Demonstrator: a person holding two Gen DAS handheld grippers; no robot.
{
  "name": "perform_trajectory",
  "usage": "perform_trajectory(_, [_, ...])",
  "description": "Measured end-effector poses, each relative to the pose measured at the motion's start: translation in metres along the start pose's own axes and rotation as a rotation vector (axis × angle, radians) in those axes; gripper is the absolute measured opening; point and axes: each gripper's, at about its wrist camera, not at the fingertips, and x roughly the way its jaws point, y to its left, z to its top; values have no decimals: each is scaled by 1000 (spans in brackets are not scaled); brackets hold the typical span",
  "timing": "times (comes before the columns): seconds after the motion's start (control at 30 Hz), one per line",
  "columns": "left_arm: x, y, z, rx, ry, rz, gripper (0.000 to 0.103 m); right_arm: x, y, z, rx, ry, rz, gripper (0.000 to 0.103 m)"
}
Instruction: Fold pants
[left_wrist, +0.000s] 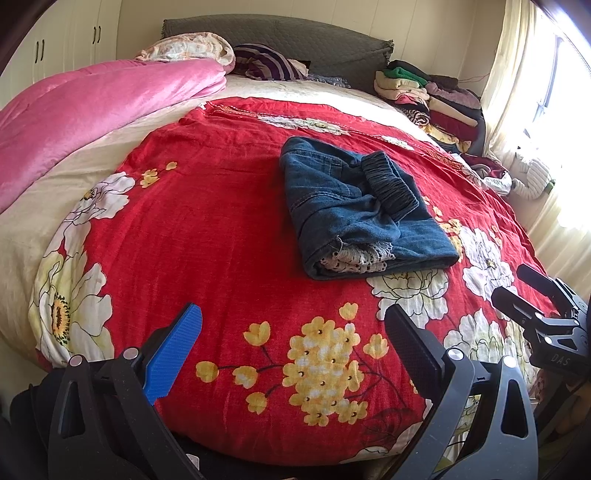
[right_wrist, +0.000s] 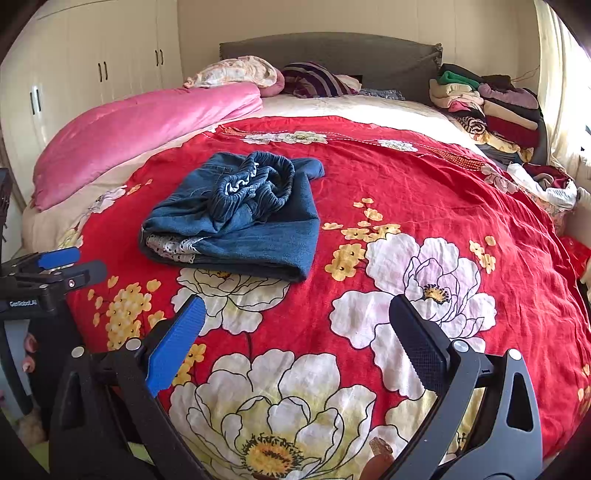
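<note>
I'm looking at the pants (left_wrist: 364, 210) lying folded into a compact block, upper centre of the left wrist frame, centre-left of the right wrist frame, resting on the red flowered blanket (left_wrist: 221, 229). Elastic waistband (right_wrist: 255, 184) is sitting bunched on top of the stack, lace trim (left_wrist: 354, 260) is peeking out of the near edge. Judging from that, the fold is basically done; the top layer is looking lumpy, so maybe a flatten or tidy of the waistband is what's left

I'm holding the left gripper (left_wrist: 295, 350) at the bottom of its frame, jaws spread wide, nothing between them, well short of the pants. Right gripper (right_wrist: 295, 339) is doing the same in its own frame: wide, empty, hovering over the blanket near the big white flower. Neither is touching the denim

Each gripper is showing up at the edge of the other's view, so both are hanging side by side at the foot of the bed

Pile of folded clothes (left_wrist: 428, 96) is sitting upper right, pink quilt (left_wrist: 92, 110) upper left, both well apart from the pants
</note>
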Motion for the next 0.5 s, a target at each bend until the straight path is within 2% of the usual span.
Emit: perform_trajectory(0.5, [-2, -3, -2, 2, 3, 10, 99, 0, -1, 0, 2, 2, -2, 94])
